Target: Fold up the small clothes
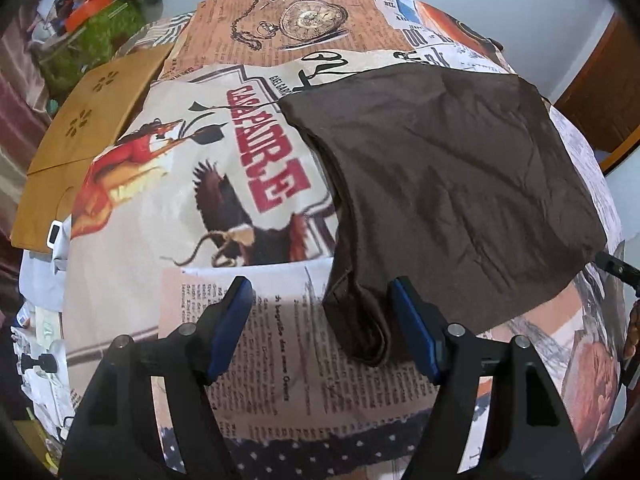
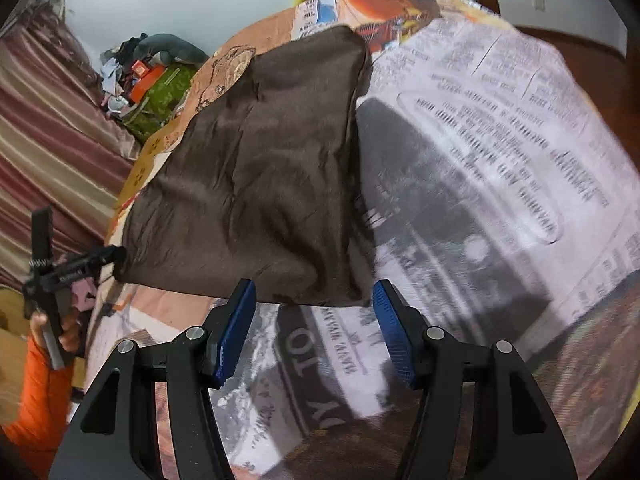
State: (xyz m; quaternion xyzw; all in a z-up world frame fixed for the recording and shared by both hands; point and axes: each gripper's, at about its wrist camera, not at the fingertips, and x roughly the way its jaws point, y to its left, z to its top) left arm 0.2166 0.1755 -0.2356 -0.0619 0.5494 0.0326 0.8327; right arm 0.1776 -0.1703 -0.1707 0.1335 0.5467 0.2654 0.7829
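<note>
Left wrist view: dark brown thin fabric garment (image 1: 448, 184) flat on newspaper-print tablecloth (image 1: 192, 184). Left gripper (image 1: 322, 316) released, jaws straddling narrow near end, probably lining up fold grab. Right gripper (image 2: 314, 312) released at near hem, nothing held.

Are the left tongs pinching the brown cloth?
Cannot tell. In the left wrist view the left tongs stand open around the brown cloth's near corner, but any gap beside the blue pads is unclear.

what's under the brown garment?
The brown fabric garment lies flat on the printed collage tablecloth, whose newspaper and eagle prints show around it. Whatever print or object sits directly beneath is covered.
</note>
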